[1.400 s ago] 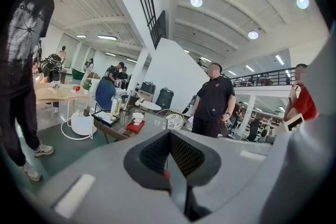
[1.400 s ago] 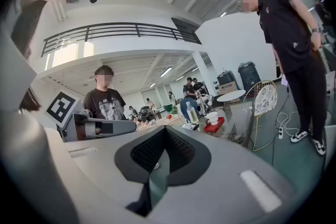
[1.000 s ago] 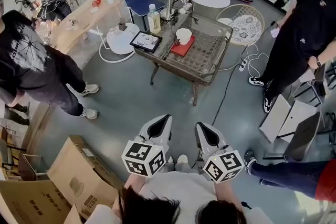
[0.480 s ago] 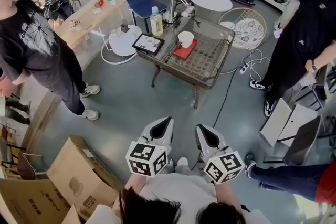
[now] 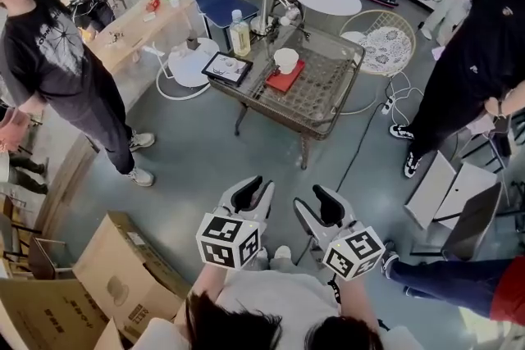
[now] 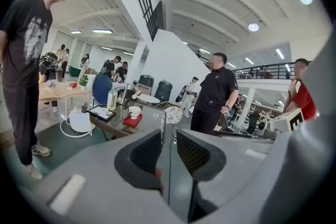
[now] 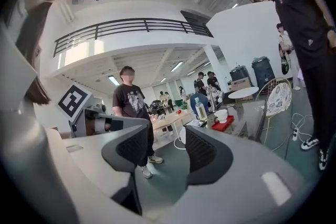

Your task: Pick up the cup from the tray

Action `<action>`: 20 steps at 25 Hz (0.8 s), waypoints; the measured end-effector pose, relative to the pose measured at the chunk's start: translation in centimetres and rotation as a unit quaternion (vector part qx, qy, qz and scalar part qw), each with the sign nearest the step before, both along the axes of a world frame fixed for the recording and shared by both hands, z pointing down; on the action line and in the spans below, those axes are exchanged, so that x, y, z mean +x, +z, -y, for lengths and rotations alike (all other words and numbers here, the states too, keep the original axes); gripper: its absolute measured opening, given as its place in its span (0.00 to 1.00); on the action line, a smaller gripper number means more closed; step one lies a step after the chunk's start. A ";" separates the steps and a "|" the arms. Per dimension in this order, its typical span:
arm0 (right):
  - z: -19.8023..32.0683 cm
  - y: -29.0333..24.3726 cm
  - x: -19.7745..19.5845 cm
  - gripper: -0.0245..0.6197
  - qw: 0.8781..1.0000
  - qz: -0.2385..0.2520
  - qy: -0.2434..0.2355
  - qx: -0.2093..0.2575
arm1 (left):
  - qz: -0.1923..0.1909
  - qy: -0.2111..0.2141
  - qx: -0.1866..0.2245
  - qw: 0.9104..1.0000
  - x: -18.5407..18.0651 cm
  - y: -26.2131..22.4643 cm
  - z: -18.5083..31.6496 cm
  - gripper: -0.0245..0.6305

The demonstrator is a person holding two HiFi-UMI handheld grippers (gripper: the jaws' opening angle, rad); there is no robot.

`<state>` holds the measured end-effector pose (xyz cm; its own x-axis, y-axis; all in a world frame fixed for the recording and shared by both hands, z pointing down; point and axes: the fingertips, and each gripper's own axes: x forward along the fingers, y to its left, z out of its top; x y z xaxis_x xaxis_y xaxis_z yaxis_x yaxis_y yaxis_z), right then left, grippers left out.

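Observation:
A white cup [image 5: 286, 57] stands on a red tray [image 5: 284, 78] on the glass table [image 5: 316, 98], far ahead of me in the head view. My left gripper [image 5: 253, 188] and right gripper [image 5: 312, 197] hang side by side close to my body, over the grey floor, well short of the table. Both sets of jaws are opening and nothing is between them. In the left gripper view the cup [image 6: 135, 111] is small and distant beyond the left gripper [image 6: 168, 147]. The right gripper view shows the cup [image 7: 222, 114] far past the right gripper [image 7: 167, 152].
A bottle [image 5: 239, 33] and a black tray [image 5: 228, 68] share the table. A person in black [image 5: 49, 70] stands at left, another [image 5: 484, 53] at right. Cardboard boxes [image 5: 107, 275] lie at lower left. A cable [image 5: 353, 143] runs across the floor by the table.
Both grippers' jaws have parted from shut to a visible gap. The person at left has stepped further into view. The grippers stay in about the same place.

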<state>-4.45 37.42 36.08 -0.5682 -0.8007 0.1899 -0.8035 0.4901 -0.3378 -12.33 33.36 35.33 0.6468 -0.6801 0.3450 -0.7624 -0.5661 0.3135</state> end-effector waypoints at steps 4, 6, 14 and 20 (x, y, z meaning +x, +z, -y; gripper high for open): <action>0.8 -0.1 1.0 0.49 1.000 0.002 -0.014 0.005 | 0.012 0.002 0.003 1.000 1.2 0.1 0.6 0.35; 1.3 -0.3 1.7 0.50 1.000 0.007 -0.017 0.009 | 0.017 0.002 0.004 1.000 1.7 0.2 1.0 0.38; 4.0 -0.9 4.0 0.55 0.999 0.004 -0.008 0.032 | 0.032 0.034 -0.008 0.999 3.8 1.6 1.9 0.48; 7.9 -0.4 5.0 0.60 0.999 -0.010 -0.011 0.046 | 0.023 0.030 -0.013 0.999 4.3 2.5 6.0 0.48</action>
